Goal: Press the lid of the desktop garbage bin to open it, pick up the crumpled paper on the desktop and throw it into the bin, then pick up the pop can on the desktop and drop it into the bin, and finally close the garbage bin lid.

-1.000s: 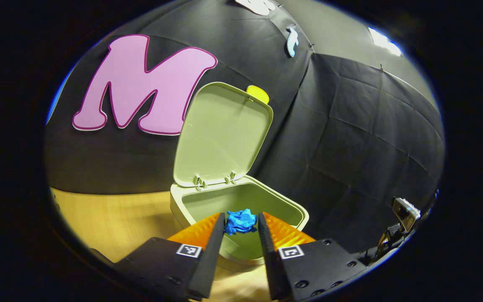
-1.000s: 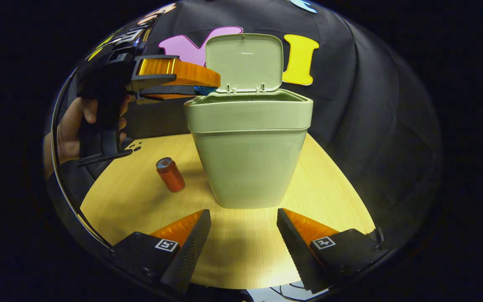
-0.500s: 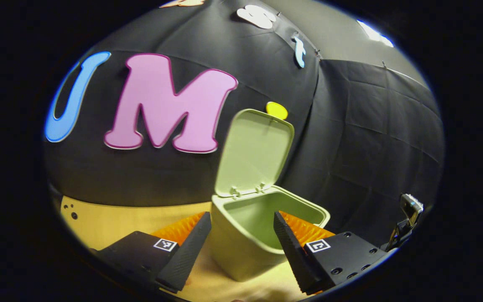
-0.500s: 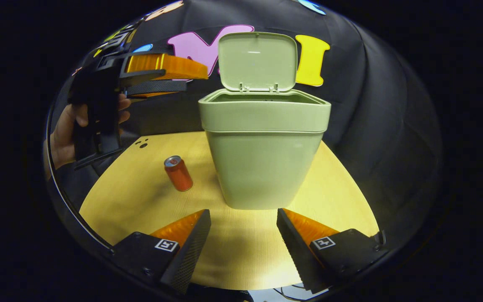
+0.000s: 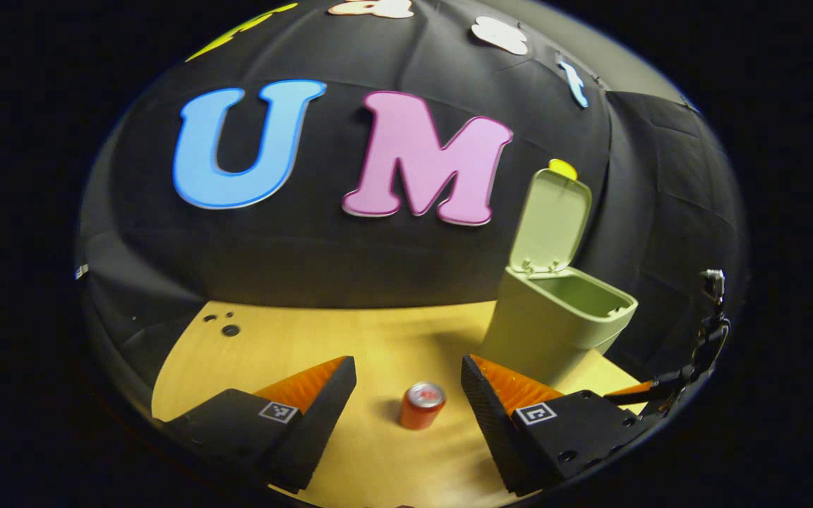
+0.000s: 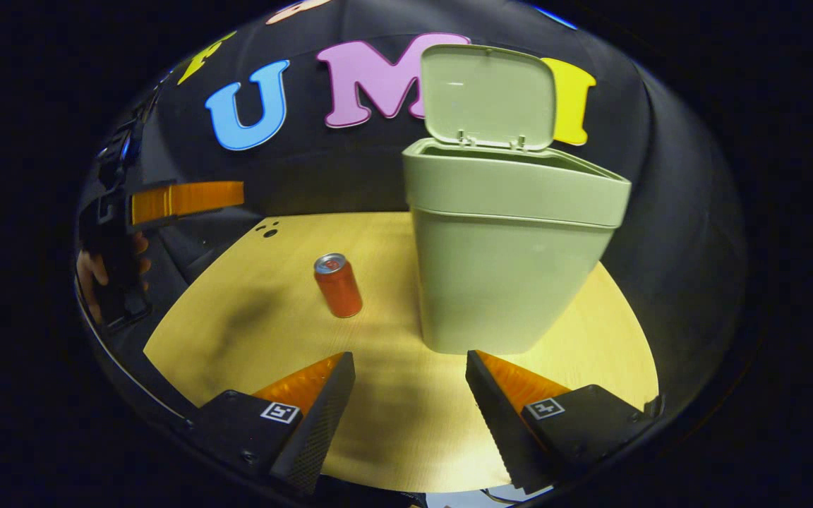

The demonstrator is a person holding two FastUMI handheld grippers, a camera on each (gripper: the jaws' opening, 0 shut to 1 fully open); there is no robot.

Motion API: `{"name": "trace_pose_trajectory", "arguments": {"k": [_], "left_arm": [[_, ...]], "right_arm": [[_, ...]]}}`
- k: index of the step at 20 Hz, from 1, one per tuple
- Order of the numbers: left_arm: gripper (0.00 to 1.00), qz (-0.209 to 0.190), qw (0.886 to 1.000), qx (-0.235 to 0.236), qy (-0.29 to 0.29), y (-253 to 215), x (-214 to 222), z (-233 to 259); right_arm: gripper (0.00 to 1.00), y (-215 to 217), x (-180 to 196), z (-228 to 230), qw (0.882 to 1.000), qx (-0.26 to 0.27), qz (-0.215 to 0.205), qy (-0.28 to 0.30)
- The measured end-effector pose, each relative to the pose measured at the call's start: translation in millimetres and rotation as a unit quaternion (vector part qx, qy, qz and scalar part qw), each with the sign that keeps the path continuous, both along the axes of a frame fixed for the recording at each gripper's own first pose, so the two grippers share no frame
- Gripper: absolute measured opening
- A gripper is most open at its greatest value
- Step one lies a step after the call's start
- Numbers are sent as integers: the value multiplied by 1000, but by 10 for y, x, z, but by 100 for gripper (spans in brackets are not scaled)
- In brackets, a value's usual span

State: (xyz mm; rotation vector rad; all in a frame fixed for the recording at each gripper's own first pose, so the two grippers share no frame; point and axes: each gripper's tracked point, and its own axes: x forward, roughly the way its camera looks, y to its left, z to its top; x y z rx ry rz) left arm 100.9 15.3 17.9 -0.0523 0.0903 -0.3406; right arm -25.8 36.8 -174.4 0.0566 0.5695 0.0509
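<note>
The left gripper (image 5: 408, 370) has its fingers spread wide with nothing between them, and the pop can (image 5: 421, 406) stands straight ahead of that gap — a little beyond the tips and roughly centred, upright on the counter (image 5: 350, 339). That is the relation the next grasp seems to turn on: the can's long axis is vertical, so fingers closing from either side would meet its curved wall squarely. In the right gripper view the left gripper (image 6: 188, 200) hangs above the counter's far-left side, held in a hand (image 6: 89, 271), well above the can.

The right gripper (image 6: 410, 370) is also spread and empty. From it the can (image 6: 338, 285) lies ahead and off to the left, so the left gripper looks better lined up on it, though which is truly nearer cannot be told.

The can is a small orange-red cylinder with a bright metal top — smooth, thin-walled, probably light and easy to tip. The garbage bin (image 6: 512, 240) stands near it on the can's right, a pale green matte plastic tub tapering downward, its lid (image 6: 488, 95) hinged up and open. The counter is pale wood-grain laminate. Whether crumpled paper lies inside the bin cannot be seen.
</note>
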Motion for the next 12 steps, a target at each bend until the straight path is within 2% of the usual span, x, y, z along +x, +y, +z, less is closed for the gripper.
{"name": "trace_pose_trajectory", "arguments": {"k": [4, 7, 9, 12], "left_arm": [[96, 55, 997, -36, 35, 513, -280, -295], [96, 101, 991, -63, 59, 883, -494, -533], [96, 126, 985, -82, 81, 1029, -620, -708], [96, 142, 977, -109, 115, 1125, -855, -1008]], "right_arm": [[100, 324, 198, -75, 999, -8, 35, -1], [99, 558, 427, -117, 999, -11, 47, -11], [99, 687, 594, -164, 999, -14, 51, -12], [100, 890, 829, -238, 998, -3, 61, -11]]}}
